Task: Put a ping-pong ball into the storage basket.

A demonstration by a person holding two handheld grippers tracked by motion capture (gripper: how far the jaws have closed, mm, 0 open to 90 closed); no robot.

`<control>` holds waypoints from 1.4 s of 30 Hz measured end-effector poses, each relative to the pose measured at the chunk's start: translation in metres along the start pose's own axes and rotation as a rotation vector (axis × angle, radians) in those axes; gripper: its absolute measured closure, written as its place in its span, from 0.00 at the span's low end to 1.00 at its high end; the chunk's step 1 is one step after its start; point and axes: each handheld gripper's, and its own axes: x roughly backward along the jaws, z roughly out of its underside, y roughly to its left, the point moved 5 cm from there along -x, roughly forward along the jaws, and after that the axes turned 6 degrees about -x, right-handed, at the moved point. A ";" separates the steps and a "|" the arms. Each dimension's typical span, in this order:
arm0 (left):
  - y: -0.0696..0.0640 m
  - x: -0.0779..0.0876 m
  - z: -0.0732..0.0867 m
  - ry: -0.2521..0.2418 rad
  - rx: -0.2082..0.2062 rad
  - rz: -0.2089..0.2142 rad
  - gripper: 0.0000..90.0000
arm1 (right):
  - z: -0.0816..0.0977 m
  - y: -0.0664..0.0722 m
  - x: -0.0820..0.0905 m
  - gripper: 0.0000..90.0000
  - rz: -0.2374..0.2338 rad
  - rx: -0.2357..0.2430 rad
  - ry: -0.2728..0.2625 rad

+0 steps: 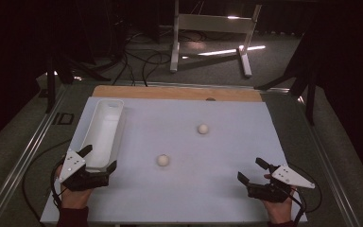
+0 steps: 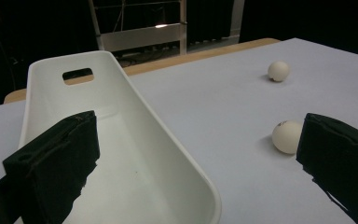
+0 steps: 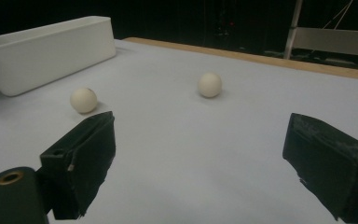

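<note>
Your left gripper (image 1: 98, 160) spreads its fingers wide astride the tray's (image 1: 105, 124) near wall — right gripper (image 1: 250, 170) likewise wide, empty, both balls (image 1: 163, 160) ahead.

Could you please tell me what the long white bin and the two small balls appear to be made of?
The white bin looks like moulded plastic: smooth, glossy walls, rounded corners, a cut-out handle slot. The near ball and far ball look like matte off-white plastic, possibly table-tennis balls.

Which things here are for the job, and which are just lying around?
For the job:
- near ball
- far ball
- white tub, empty inside
- left hand-held gripper and right hand-held gripper, both open

Just lying about:
- white metal frame behind the table
- cables on the floor
</note>
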 end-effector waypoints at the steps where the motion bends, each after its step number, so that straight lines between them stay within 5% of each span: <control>1: 0.000 0.000 0.000 0.002 0.001 -0.003 0.00 | 0.000 0.000 0.000 0.10 0.003 -0.001 0.002; 22: -0.001 0.000 -0.007 0.027 0.031 -0.007 0.00 | 0.002 0.000 -0.002 0.10 0.030 0.018 0.008; 42: -0.021 -0.015 -0.029 0.071 -0.020 0.055 0.00 | 0.001 -0.003 -0.002 0.10 0.051 0.007 0.000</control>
